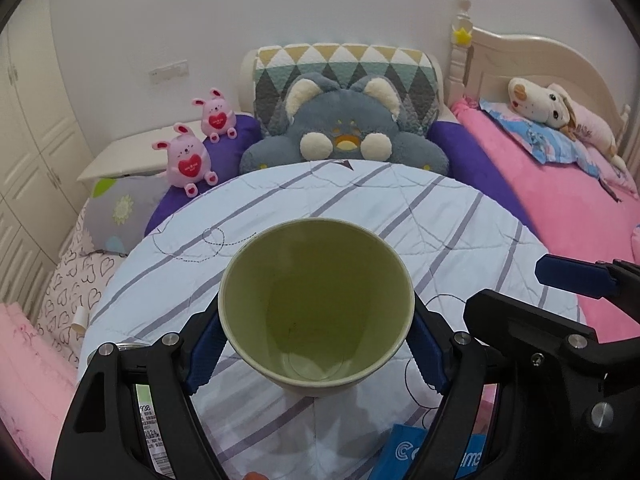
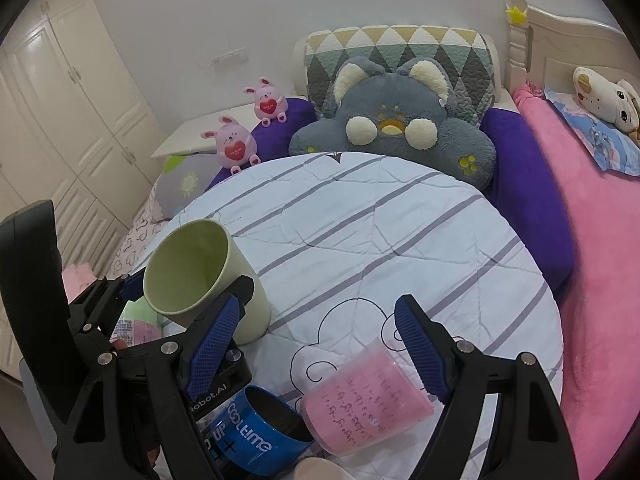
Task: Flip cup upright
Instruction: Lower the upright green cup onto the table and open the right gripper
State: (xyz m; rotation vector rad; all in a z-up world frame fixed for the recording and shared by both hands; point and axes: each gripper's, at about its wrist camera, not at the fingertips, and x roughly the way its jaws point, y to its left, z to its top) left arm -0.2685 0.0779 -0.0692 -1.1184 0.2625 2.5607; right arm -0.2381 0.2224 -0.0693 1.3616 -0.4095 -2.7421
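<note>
- Gripping the pale green cup by its sides, the left gripper has both blue pads pressed against the cup wall; the mouth tilts up toward the camera, so the cup's inside bottom shows.
- From the right wrist view, the same green cup sits at 9 o'clock, tilted, mouth up and toward 11 o'clock, its base low over the striped quilt; whether the base touches the quilt I cannot tell.
- The right gripper stands wide, its jaws holding nothing, over the quilt's near edge.
- A pink translucent cup lies on its side between the right gripper's fingers toward 6 o'clock, mouth toward 7 o'clock, its rim just beside a blue "COOL TIME" mug.
- At 12 o'clock beyond the quilt sits a grey bear cushion against a triangle-patterned pillow.
- Two pink bunny toys stand at 10 to 11 o'clock on a purple blanket.
- A pink bedspread fills 3 o'clock.
</note>
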